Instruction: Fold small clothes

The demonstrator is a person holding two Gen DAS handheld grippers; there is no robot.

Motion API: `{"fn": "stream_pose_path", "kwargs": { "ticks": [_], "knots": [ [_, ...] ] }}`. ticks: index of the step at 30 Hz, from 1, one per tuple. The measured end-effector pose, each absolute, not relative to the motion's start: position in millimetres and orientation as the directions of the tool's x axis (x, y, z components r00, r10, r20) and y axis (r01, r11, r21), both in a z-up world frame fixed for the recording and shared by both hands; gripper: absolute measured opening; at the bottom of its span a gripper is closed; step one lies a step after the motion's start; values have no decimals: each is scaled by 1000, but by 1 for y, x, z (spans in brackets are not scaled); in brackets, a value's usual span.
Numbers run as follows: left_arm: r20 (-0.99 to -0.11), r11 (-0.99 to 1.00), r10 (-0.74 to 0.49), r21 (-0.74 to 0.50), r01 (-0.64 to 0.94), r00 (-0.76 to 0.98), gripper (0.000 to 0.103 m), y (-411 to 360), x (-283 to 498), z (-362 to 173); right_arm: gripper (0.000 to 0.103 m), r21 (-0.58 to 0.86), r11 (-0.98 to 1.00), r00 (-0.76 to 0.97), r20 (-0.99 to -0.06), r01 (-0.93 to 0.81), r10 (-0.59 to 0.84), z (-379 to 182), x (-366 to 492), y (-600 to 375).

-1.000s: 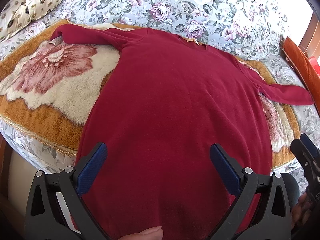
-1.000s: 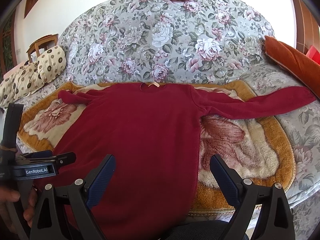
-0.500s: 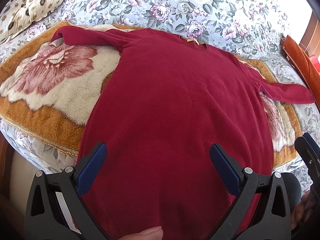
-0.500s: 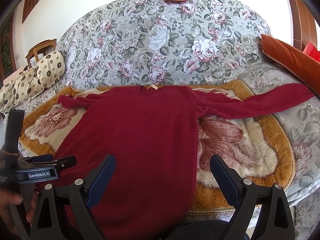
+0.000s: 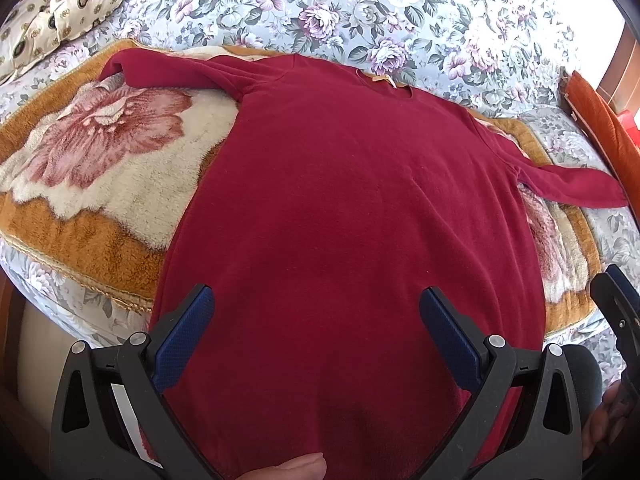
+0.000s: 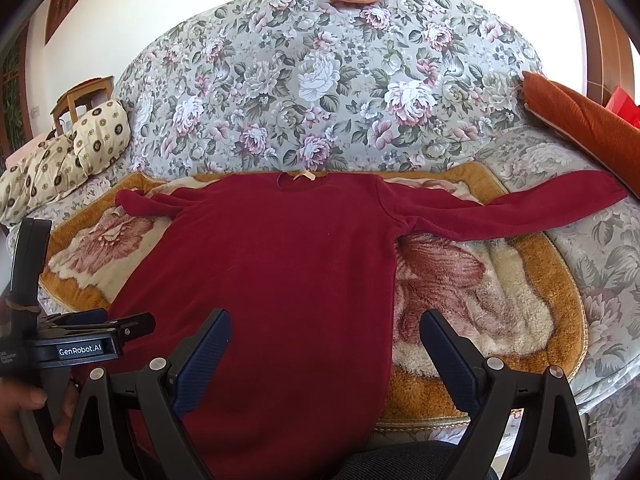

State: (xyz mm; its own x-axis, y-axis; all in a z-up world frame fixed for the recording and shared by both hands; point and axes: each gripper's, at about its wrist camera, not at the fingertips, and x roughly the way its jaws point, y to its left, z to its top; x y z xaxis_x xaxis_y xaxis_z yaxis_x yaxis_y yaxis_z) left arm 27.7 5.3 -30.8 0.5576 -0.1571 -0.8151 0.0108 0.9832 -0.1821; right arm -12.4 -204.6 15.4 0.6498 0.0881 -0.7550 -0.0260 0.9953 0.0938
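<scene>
Sweater [image 5: 352,216] lies flat on the fleece blanket [image 5: 80,184], sleeves spread, as a second ago; I've nudged both rigs slightly. Left gripper [image 5: 316,332] and right gripper [image 6: 324,344] hover released above its hem; folding hasn't begun

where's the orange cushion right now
In the right wrist view, the plain orange fabric cushion leans at the far right of the floral sofa, beyond the red sweater's outstretched sleeve.

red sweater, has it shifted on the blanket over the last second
No. The dark red long-sleeved sweater lies spread flat with its neckline at the same spot on the back edge of the orange flower-patterned fleece blanket, sleeves unchanged.
</scene>
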Motion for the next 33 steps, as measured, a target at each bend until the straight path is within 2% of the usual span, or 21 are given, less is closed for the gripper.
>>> {"fn": "stream_pose_path", "kwargs": {
  "ticks": [10,14,17,21,22,24,26,30,33],
  "knots": [
    [-820,983,-157,-184,8,551,103,5,29,-30,94,116,993,646,-756,-26,105,12,-7,-206],
    [-810,986,-149,-162,28,567,103,3,32,-19,94,152,988,678,-723,-37,136,19,11,-206],
    [-754,995,-100,-80,60,649,103,-4,36,3,94,88,994,765,-636,-59,101,32,25,-199],
    [-624,993,-91,5,121,776,103,-8,43,32,95,73,994,848,-518,-82,108,48,40,-198],
    [-626,988,-127,-13,152,770,103,-6,49,33,96,93,991,851,-510,-93,128,47,48,-200],
    [-696,979,-185,-65,195,694,103,3,70,26,96,129,988,817,-557,-90,147,40,70,-205],
    [-745,984,-163,-74,163,647,103,15,87,18,96,121,991,791,-601,-52,114,25,91,-210],
    [-761,994,-106,-88,60,641,103,57,117,17,96,8,999,779,-626,-44,39,3,120,-203],
    [-789,994,-45,-94,-47,613,103,110,154,15,96,42,998,765,-640,-55,69,-25,126,-199]
  ]
}}
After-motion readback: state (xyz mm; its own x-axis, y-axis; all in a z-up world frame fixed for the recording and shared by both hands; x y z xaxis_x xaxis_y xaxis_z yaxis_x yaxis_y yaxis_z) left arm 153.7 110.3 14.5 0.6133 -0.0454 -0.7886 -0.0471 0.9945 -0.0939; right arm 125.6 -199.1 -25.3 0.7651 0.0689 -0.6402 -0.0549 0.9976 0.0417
